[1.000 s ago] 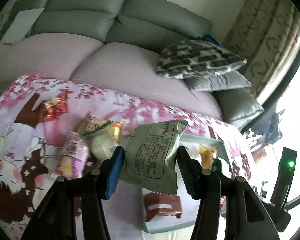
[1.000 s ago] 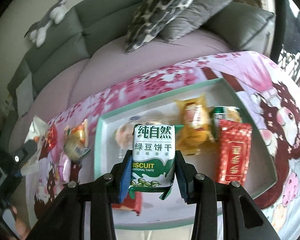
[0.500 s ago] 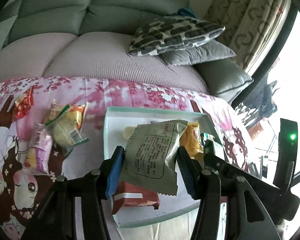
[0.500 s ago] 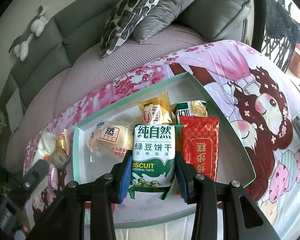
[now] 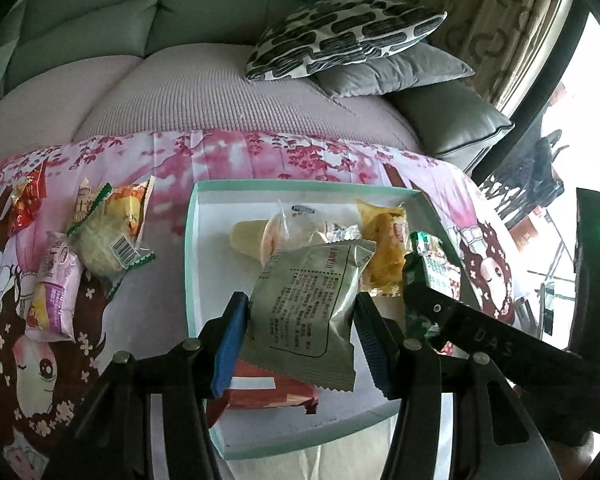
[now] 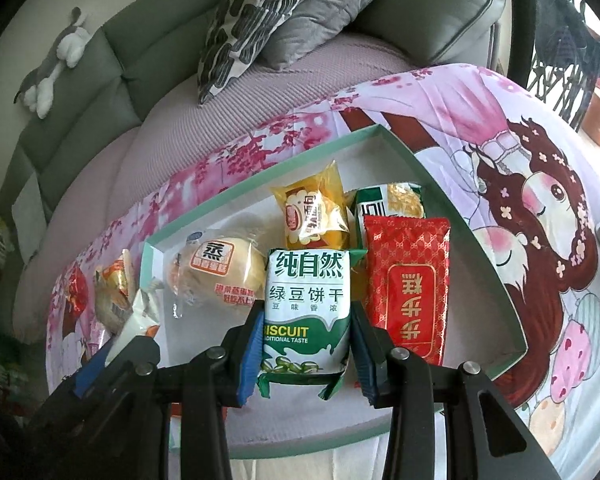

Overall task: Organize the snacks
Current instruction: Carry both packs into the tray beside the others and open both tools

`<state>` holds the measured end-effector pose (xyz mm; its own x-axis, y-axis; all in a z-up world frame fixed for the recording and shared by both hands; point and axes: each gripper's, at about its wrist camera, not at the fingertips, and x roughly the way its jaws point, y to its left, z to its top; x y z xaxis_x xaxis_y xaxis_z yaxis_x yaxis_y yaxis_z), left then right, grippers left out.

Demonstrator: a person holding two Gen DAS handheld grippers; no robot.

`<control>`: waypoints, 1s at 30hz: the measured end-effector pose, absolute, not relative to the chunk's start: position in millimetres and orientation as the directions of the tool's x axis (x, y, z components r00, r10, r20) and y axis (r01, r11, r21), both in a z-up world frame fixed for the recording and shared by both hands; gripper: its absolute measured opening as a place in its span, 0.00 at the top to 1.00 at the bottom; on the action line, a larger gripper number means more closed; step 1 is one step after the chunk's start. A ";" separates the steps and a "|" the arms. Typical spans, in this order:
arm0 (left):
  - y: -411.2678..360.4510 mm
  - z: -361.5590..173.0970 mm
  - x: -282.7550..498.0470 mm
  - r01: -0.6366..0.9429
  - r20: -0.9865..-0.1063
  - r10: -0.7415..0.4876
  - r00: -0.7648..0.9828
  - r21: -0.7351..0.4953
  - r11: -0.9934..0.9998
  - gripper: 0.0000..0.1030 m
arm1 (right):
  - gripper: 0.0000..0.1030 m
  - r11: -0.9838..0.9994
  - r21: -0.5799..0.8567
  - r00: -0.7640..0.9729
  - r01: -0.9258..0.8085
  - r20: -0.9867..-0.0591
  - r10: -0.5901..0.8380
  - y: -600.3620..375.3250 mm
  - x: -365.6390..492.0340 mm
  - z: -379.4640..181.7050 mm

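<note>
the left gripper (image 5: 298, 330) has its jaws pinching a silver-grey snack packet (image 5: 308, 312), printed back facing the camera, held above the near half of the mint-rimmed tray (image 5: 190, 264). the right gripper (image 6: 305, 344) has its jaws clamped on the sides of a green-and-white biscuit pack (image 6: 306, 312), upright over the middle of the same tray near its front edge. the tray lies on a pink cartoon-print cloth (image 6: 520, 152) spread over what carries it; what is underneath cannot be told. inside the tray, the right wrist view shows a round steamed bun in clear wrap (image 6: 220, 272) toward the left side, a yellow cake packet (image 6: 312, 212) at the back middle, a green packet (image 6: 392, 204) beside it, and a long red packet (image 6: 408, 284) along the right side, just beside the biscuit pack. in the left wrist view another red packet (image 5: 272, 394) lies near the tray's front left corner. left of the tray on the cloth lie a green-edged bun packet (image 5: 108, 236), a purple packet (image 5: 54, 288) and a small red packet (image 5: 28, 200). behind is a grey sofa (image 5: 204, 8) with a patterned cushion (image 5: 344, 40).
</note>
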<state>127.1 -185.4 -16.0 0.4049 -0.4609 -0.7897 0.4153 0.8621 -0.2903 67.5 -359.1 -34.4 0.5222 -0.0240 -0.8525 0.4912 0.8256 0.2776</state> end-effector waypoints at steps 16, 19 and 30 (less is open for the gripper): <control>-196.7 -31.9 126.4 0.424 -0.823 -0.416 0.386 -0.242 0.873 0.45 | 0.58 0.817 0.279 0.496 0.505 -0.868 -0.011 -362.4 70.5 -44.0; -197.9 -33.6 126.8 0.425 -0.828 -0.412 0.382 -0.238 0.873 0.45 | 0.58 0.818 0.277 0.494 0.504 -0.870 -0.010 -361.1 71.6 -45.2; -197.5 -35.7 127.8 0.411 -0.837 -0.402 0.370 -0.240 0.879 0.40 | 0.58 0.825 0.260 0.483 0.501 -0.875 -0.017 -357.8 72.8 -45.1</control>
<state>127.8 -197.5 -35.7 0.3705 -0.4020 -0.8373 0.4108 0.8794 -0.2405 72.8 -357.8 -45.1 0.4830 -0.0171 -0.8754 0.5009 0.8255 0.2603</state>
